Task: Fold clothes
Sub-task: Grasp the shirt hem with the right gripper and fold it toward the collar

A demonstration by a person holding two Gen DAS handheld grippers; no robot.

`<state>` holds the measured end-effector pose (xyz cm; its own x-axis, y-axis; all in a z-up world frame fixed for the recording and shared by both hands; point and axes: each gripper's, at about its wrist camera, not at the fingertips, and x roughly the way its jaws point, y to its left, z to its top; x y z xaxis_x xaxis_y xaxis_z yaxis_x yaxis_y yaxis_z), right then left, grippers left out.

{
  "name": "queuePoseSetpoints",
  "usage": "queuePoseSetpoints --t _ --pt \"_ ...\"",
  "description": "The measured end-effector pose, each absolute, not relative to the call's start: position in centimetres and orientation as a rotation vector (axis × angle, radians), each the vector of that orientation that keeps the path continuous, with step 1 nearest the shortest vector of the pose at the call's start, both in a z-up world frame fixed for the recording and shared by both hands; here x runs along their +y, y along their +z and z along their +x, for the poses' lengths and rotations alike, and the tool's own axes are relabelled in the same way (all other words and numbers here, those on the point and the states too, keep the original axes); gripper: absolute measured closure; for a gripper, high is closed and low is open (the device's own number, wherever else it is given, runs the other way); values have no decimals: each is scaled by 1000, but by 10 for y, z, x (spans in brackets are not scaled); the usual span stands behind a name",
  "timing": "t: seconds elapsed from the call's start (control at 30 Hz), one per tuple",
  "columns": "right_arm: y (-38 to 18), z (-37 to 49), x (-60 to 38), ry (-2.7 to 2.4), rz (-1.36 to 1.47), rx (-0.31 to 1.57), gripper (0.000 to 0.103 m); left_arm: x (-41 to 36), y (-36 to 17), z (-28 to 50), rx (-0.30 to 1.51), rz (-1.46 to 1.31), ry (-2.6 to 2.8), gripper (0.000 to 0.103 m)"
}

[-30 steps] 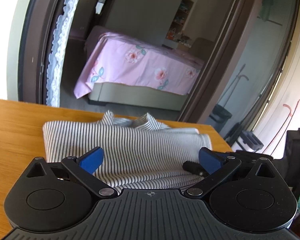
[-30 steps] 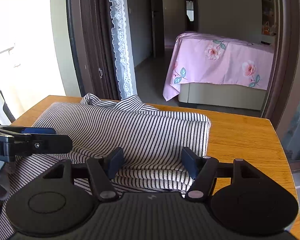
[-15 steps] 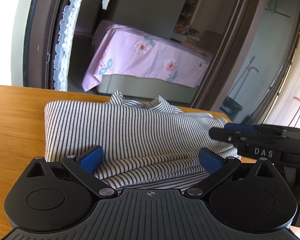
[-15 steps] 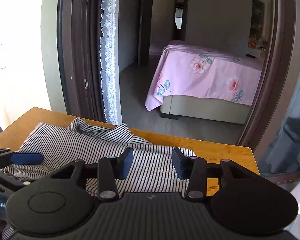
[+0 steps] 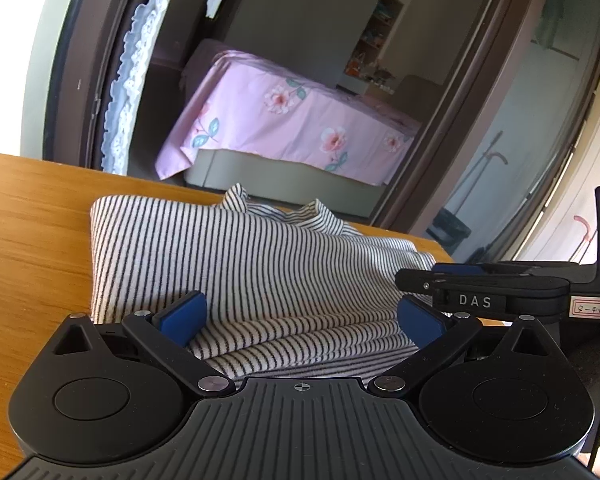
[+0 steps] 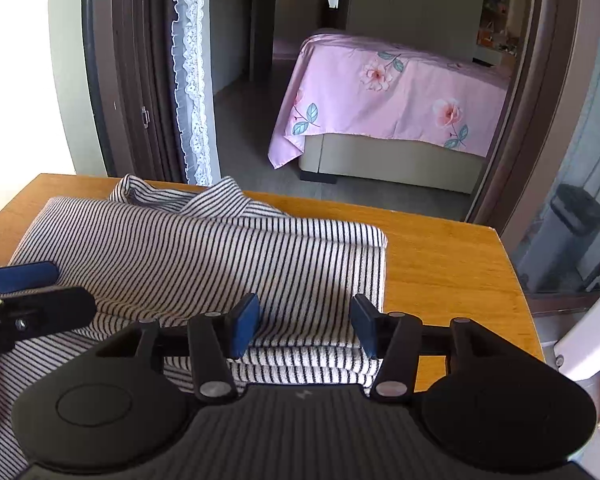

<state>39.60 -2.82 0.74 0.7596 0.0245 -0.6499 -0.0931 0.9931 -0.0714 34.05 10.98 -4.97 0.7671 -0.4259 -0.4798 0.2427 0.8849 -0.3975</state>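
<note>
Garment: striped shirt lying on the wooden table, collar at 12 o'clock, folded into a tidy rectangle with several layers stacked along the near edge.
Done so far: sides apparently tucked in, body doubled over; looks like most of the folding behind it.
Left to do: loose striped cloth spilling toward 7 o'clock in the right wrist view, so probably one last tuck or a squaring-up; hard to say whether another fold is meant.
Left gripper: spread wide, blue pads either side of the near edge of the shirt, pressing nothing, carrying nothing.
Right gripper: jaws opening now, straddling the layered near edge at the 5 o'clock corner of the shirt; cloth between the pads, no pinch visible.
Surroundings: pink floral bed through the doorway at 12 o'clock, well apart from the table.
Call: near the finish, tidy-up stage by the look of it.
</note>
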Motion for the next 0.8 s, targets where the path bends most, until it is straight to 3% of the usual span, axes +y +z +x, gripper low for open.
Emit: queuePoseSetpoints --t 0.37,0.5,0.8 --pt "27 399 -38 114 -41 630 47 116 -51 341 596 -368 -394 0" --pt "9 406 -47 147 -51 677 47 113 -51 342 601 -355 -389 0" --pt "-6 392 -56 230 -36 617 36 113 -47 345 646 -311 -419 0"
